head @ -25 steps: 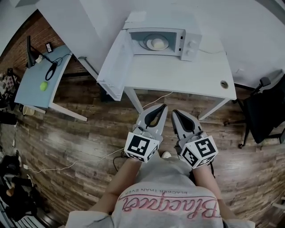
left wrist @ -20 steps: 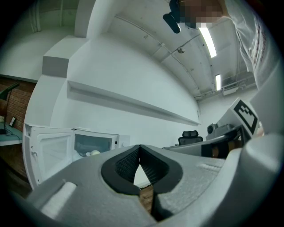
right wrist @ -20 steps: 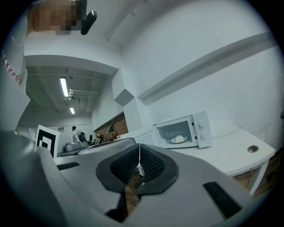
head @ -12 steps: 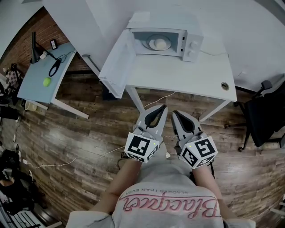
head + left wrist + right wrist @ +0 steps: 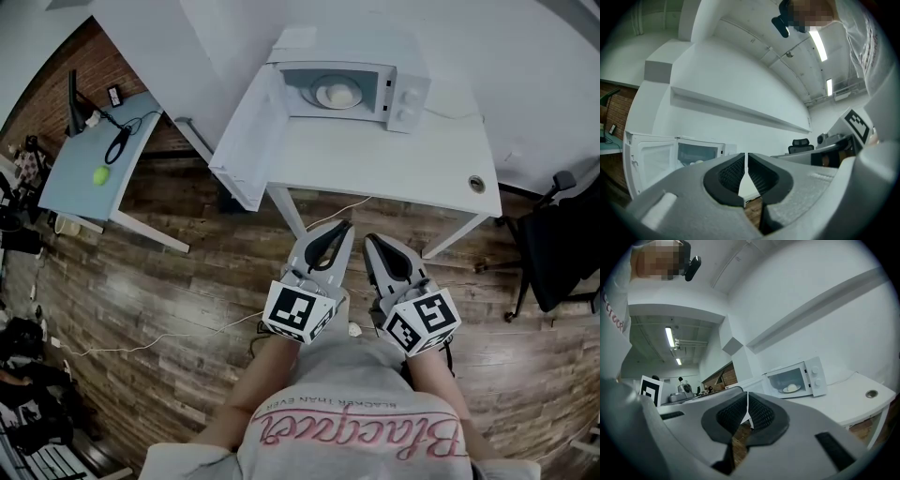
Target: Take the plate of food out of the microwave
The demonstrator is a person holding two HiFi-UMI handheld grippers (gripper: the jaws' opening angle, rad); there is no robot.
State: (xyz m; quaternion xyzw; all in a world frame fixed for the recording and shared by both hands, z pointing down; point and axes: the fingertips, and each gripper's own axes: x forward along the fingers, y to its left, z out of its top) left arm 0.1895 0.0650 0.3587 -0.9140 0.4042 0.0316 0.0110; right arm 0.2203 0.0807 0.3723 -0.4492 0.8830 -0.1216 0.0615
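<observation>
The white microwave (image 5: 352, 89) stands at the back of a white table (image 5: 375, 159), its door (image 5: 246, 136) swung wide open to the left. Inside sits a plate (image 5: 336, 94) with pale food on it; the right gripper view also shows this plate (image 5: 791, 388). In the left gripper view the microwave (image 5: 693, 157) is low at the left. Both grippers hang side by side over the wooden floor, well short of the table. My left gripper (image 5: 345, 225) is shut and empty, and so is my right gripper (image 5: 369, 238).
A light blue side table (image 5: 89, 159) at the left carries a green ball (image 5: 99, 173) and black cables. A black chair (image 5: 562, 244) stands at the right. A white cable (image 5: 169, 337) trails over the floor. The table top has a round cable hole (image 5: 476, 184).
The table and microwave have slid slightly down and right in the head view. Both grippers stay shut, side by side.
</observation>
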